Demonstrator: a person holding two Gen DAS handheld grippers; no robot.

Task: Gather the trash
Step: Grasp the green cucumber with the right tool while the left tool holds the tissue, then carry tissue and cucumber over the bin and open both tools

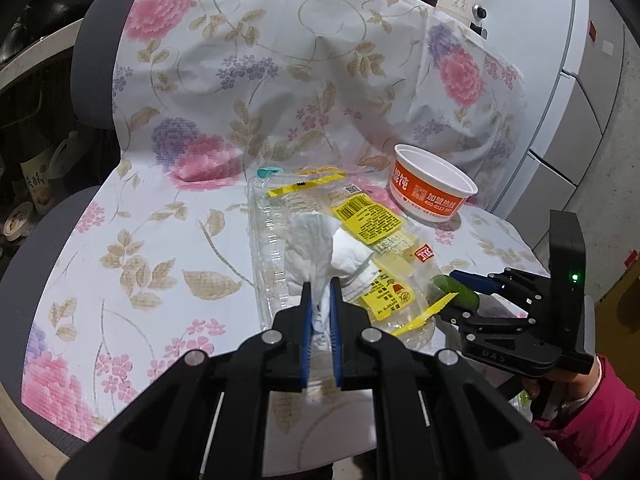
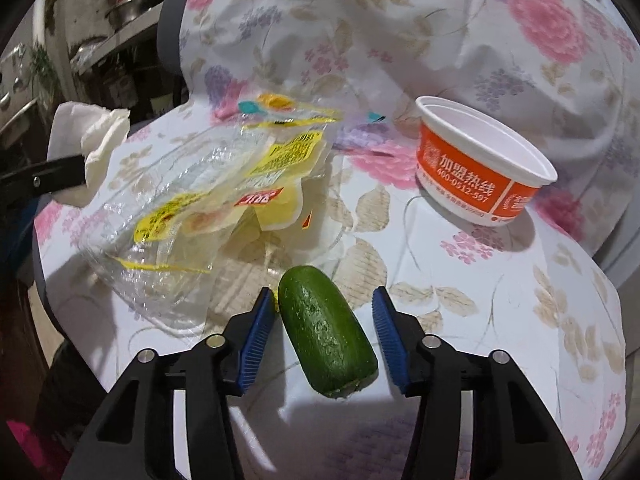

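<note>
My left gripper [image 1: 322, 285] is shut on a crumpled white tissue [image 1: 316, 240], which rises above a clear plastic wrapper with yellow labels [image 1: 370, 224]. The right wrist view shows that tissue [image 2: 92, 140] at the far left, pinched by the left gripper [image 2: 78, 170]. My right gripper [image 2: 322, 300] straddles a short green cucumber piece [image 2: 326, 332] lying on the floral cloth [image 2: 480, 280]. Its jaws are open, with a gap at the right pad. From the left wrist view, the right gripper [image 1: 456, 298] sits at the cucumber piece [image 1: 460, 290], right of the wrapper. The wrapper [image 2: 192, 208] lies left of the cucumber.
An empty orange and white paper bowl [image 1: 432, 188] [image 2: 480, 168] stands upright behind the cucumber. The floral cloth [image 1: 160, 240] drapes a grey chair [image 1: 92, 60]. A white cabinet [image 1: 580, 100] stands to the right. A pink sleeve [image 1: 592, 420] holds the right gripper.
</note>
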